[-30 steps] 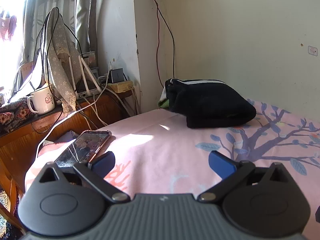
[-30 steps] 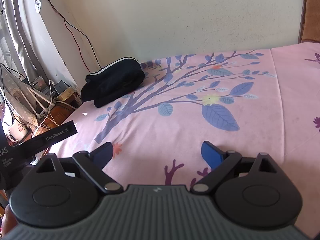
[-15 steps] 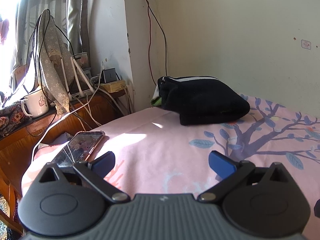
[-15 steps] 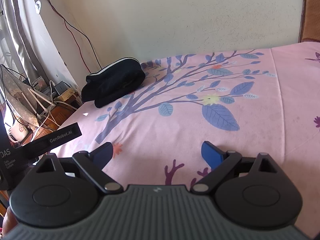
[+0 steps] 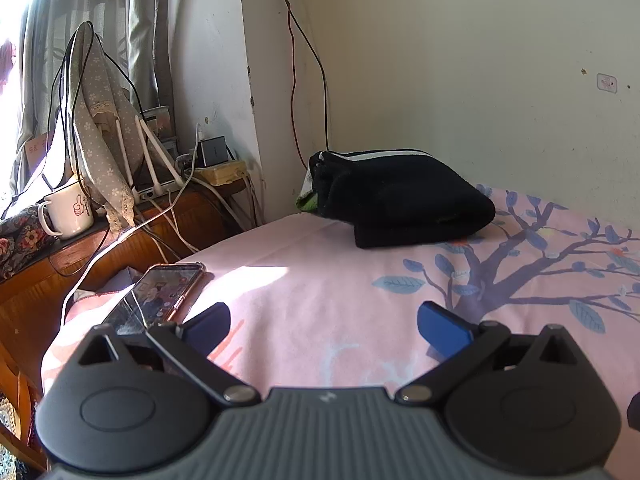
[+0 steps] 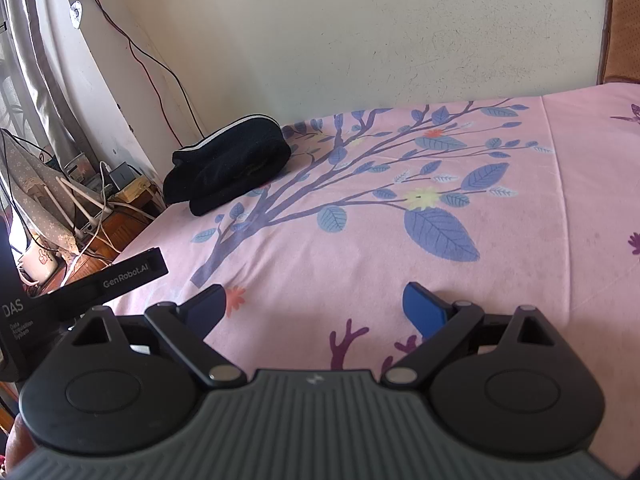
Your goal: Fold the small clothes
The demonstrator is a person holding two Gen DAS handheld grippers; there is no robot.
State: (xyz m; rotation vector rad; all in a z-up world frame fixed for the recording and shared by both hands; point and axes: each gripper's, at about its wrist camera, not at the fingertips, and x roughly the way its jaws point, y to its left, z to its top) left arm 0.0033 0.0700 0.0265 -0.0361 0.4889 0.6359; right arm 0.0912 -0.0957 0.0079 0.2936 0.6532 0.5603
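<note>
A: Bed [image 6: 400,248] with pink sheet, blue tree print; cream wall behind.

B: Garment?

A: Black folded clothes [image 5: 400,200] — a compact bundle, white trim on top, at the bed's far corner by the wall.

B: Grippers?

A: Left gripper [image 5: 324,322] and right gripper [image 6: 314,306] both spread, empty, over bare sheet — phone [image 5: 168,292] beside the left.

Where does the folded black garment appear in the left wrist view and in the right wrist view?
Left wrist view: folded black garment lies right of centre, on the far corner of the pink bedsheet.
Right wrist view: it lies upper left, near the wall.
Shared landmark: the red cable hanging down the wall behind it.
</note>
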